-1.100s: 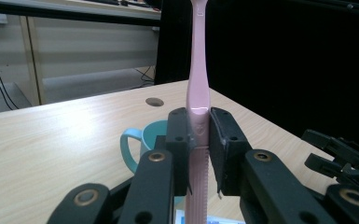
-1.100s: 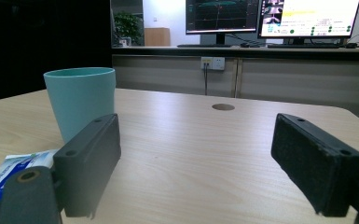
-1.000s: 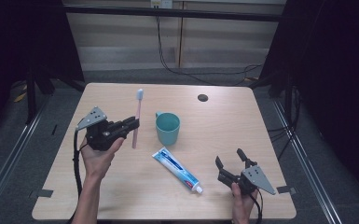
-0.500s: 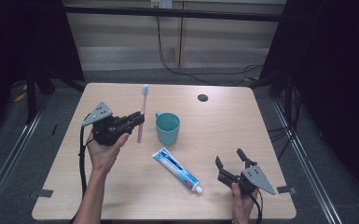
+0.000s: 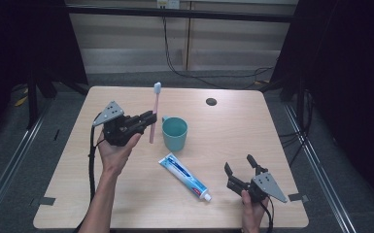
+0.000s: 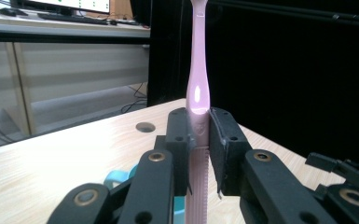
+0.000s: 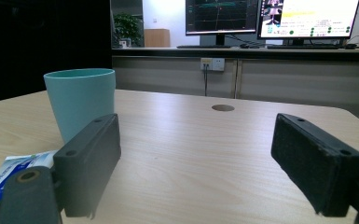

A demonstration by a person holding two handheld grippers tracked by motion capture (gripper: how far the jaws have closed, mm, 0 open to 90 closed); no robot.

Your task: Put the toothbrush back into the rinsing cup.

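**Ana:** Wooden table point(image 5: 223, 126) under it all, pale and broad, with a small dark round hole point(image 5: 211, 101) in the top near the far edge. On the person's left, the arm comes up from the bottom of the high view and the left gripper point(image 5: 148, 118) is lifted clear of the surface.

**Ben:** And that gripper is clamped on the pink toothbrush point(image 5: 153, 114). In the left gripper view both black jaws press on the handle from either side, ribbed grip below them, smooth neck rising above. The brush stands close to upright, bristle head at the top.

**Ana:** Just beside it on the table sits the teal cup point(image 5: 175, 134), upright, mouth open to the ceiling. From above, the brush's lower end hangs right by the cup's left side; whether they touch, nobody can tell from here.

**Ben:** Over at the near right corner, the right gripper point(image 5: 240, 167) is held low by its hand, well apart from the brush. Its jaws are spread wide with nothing between them.

**Ana:** Between the two hands lies the toothpaste tube point(image 5: 184, 176), flat and slanted, its cap point(image 5: 206, 196) pointing towards the near right.
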